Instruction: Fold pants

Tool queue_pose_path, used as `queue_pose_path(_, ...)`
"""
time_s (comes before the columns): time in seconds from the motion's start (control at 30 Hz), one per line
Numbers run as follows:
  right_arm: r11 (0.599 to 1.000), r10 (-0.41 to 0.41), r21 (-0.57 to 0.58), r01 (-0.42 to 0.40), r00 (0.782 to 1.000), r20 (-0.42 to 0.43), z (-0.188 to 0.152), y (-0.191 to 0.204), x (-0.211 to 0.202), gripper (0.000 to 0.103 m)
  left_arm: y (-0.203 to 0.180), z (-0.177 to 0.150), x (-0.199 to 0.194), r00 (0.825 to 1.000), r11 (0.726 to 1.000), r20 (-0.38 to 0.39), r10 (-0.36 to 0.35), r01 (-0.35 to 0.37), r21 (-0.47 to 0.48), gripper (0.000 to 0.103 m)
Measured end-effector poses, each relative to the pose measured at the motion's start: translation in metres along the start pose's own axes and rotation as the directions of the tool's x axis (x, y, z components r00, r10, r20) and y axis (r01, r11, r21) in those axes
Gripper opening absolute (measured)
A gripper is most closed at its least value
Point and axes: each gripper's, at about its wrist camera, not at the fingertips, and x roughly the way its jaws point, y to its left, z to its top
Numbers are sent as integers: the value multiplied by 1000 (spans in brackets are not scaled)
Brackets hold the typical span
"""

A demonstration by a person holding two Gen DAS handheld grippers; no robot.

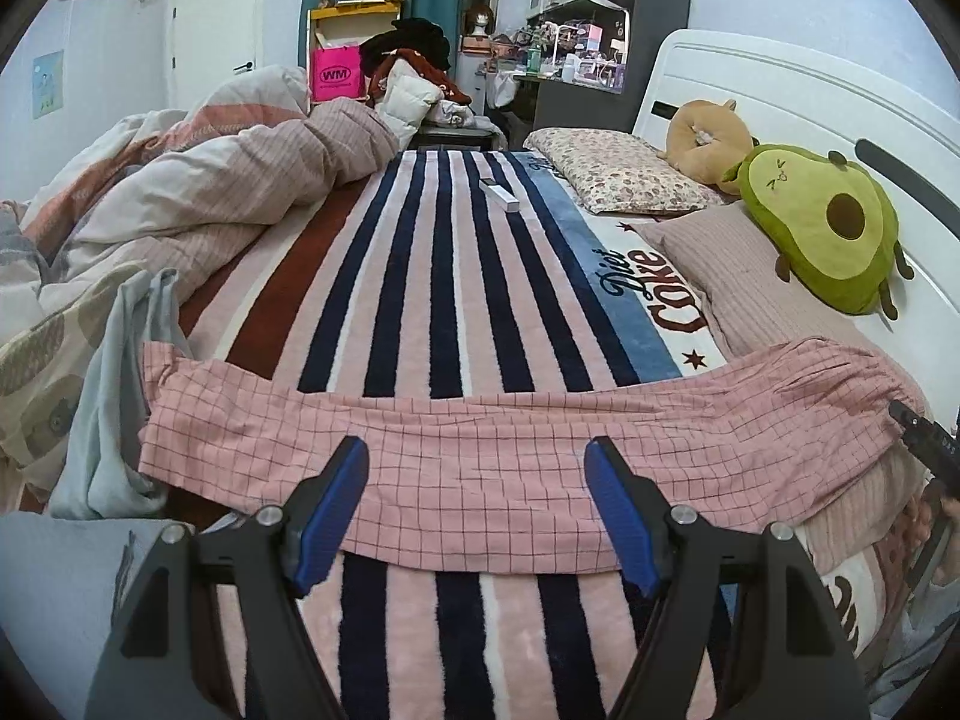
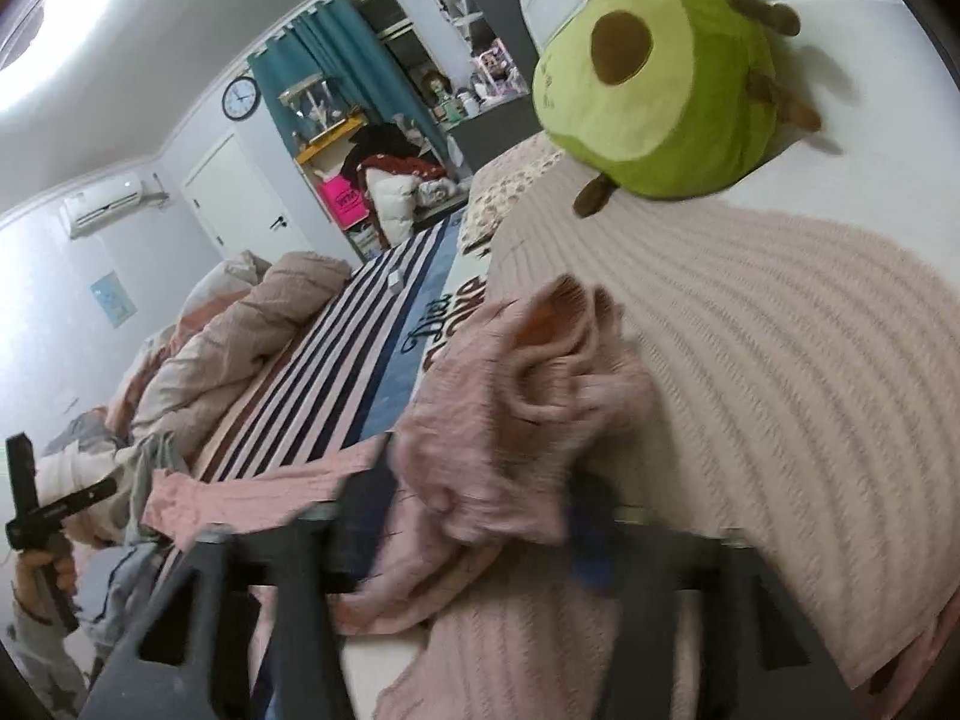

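Observation:
Pink checked pants [image 1: 480, 456] lie stretched across the striped blanket [image 1: 432, 276], waistband end to the right. My left gripper [image 1: 477, 498] is open and empty, its blue pads [image 1: 336, 510] hovering over the middle of the pants. In the blurred right wrist view the bunched waistband [image 2: 528, 414] is raised and sits between the fingers of my right gripper [image 2: 474, 516], which looks shut on it. The right gripper's body shows at the right edge of the left wrist view [image 1: 927, 450]. The left gripper shows at the left of the right wrist view [image 2: 42, 516].
A rumpled duvet [image 1: 198, 192] and a grey garment [image 1: 114, 408] lie to the left. Pillows [image 1: 618, 174], an avocado plush [image 1: 834, 228] and the white headboard [image 1: 780, 102] are on the right. A small white box [image 1: 498, 193] rests on the blanket farther back.

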Motion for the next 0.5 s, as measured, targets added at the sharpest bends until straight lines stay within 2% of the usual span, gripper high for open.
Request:
queue_pose_path(0.03,1000,2,2,-2,1000,-8,-1,1,2,68,0,-1,0,1000,1000,-1,0,0,-3,71)
queue_pose_path(0.1,1000,1,-1,-1,1000,-17,-3,2,6,70,2,-1,-1,1000,1000,2,2,-2,-16,71)
queue_pose_path(0.4,989,-140,-37,142,990,31,1,10,16,69,13,-6,-16,999,998,47,22,-19,-67,71)
queue_pose_path(0.5,988,-152,-36,153,988,38,4,9,21,68,22,-7,-17,998,996,54,32,-27,-89,71)
